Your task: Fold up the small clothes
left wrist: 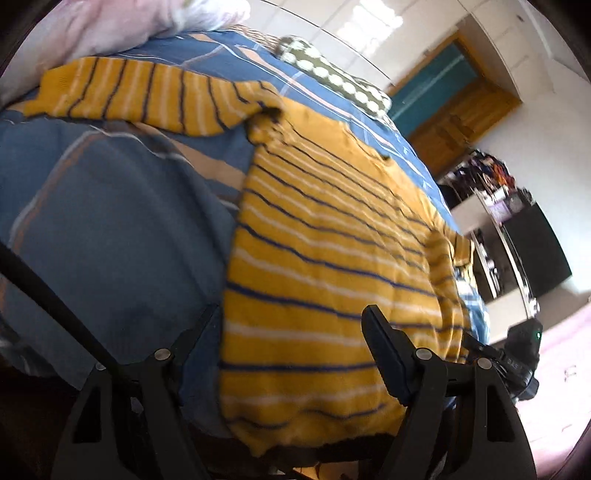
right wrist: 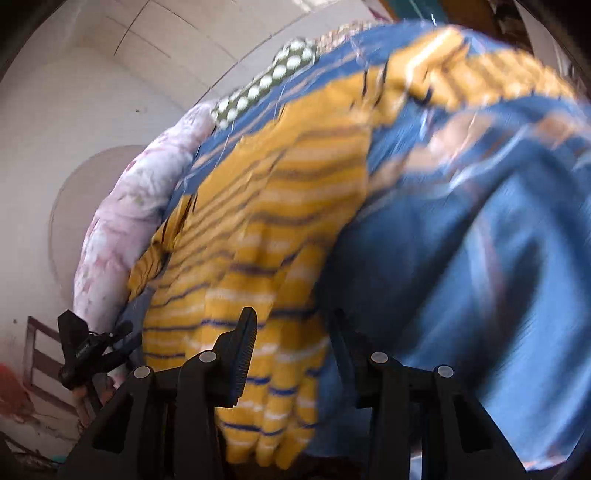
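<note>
A yellow sweater point(left wrist: 325, 258) with blue and white stripes lies spread on a blue patterned bedspread point(left wrist: 110, 229), one sleeve point(left wrist: 140, 96) stretched out to the far left. My left gripper point(left wrist: 291, 325) is open above the sweater's near hem, its right finger point(left wrist: 380, 347) over the knit and its left finger by the sweater's side edge. In the blurred right wrist view, my right gripper point(right wrist: 293, 328) is open, with a bunched fold of the sweater point(right wrist: 280, 280) lying between and below its fingers. The pads do not visibly press on it.
A pink floral quilt point(left wrist: 110, 26) and a green dotted cloth point(left wrist: 332, 77) lie at the bed's far end. A wooden door point(left wrist: 454, 110) and cluttered shelves point(left wrist: 491, 192) stand off to the right. The other gripper point(right wrist: 85, 350), held by a hand, shows at the bed's edge.
</note>
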Tool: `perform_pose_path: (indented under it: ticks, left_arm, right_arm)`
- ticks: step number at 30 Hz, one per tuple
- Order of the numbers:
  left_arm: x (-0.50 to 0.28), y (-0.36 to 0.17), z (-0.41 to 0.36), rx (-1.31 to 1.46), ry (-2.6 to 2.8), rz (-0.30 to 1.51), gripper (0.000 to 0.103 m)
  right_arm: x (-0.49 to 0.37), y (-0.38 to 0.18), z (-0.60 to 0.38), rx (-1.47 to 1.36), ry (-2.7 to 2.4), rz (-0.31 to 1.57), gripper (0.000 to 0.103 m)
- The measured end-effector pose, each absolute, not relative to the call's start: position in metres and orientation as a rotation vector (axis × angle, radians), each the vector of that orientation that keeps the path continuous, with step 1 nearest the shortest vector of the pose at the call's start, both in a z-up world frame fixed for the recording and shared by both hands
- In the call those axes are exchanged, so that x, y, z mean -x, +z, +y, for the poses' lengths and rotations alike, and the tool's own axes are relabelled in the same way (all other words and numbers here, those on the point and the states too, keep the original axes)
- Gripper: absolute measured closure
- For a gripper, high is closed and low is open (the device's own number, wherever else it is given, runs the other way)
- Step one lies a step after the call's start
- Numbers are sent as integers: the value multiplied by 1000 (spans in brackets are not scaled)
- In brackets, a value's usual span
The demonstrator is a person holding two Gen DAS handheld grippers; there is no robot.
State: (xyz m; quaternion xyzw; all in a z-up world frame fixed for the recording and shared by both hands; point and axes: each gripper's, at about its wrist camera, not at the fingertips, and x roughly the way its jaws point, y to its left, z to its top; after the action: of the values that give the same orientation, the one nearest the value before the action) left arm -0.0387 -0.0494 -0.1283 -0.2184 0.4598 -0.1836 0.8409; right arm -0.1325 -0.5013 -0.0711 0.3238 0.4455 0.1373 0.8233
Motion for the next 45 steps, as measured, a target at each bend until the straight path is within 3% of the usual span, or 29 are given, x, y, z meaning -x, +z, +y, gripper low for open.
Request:
perform_pose_path:
  ticks: [7,8,9,10,12,21,26,28,30,33,38,45]
  left_arm:
    - [82,-148,-80,344,-397,1046,28]
    - [86,-150,-82,335,-398,1061,38]
    - [87,-152,-86,316,-390,1068,64]
    - [88,-151,-86,290,-370,1080,77]
    - [90,-142,-81,298,-355,1071,94]
    - [134,-108,-35,272,-237,1033,97]
    - [135,-104,-15,236,-154,1020,96]
    - [136,-95,-6,203,-104,986,90]
    - [132,-84,2,195,-78,947,62]
    - [118,-68,23,224,-21,875,39]
    - [59,-60,64,225,87,809,38]
    - [-2,-68,99,235,238,858,38]
  right_arm:
    - [158,-75,-467,-630,321,970,57]
    - [160,-76,-460,-622,333,984,57]
    - [162,-80,-453,-608,347,1005,58]
    - [165,-82,-450,-601,355,1017,60]
    - [167,-84,-446,-588,355,1038,91]
    - [236,-78,-477,-594,317,1086,95]
    - [258,-84,-466,-502,324,1139,96]
    - [258,-75,-465,-455,304,1118,96]
    - [255,-63,-467,-411,286,1086,96]
    - [244,-44,-469,-354,267,1032,93]
    - [204,-20,-456,-310,238,943,75]
    - [155,-25,-437,-308,212,929,72]
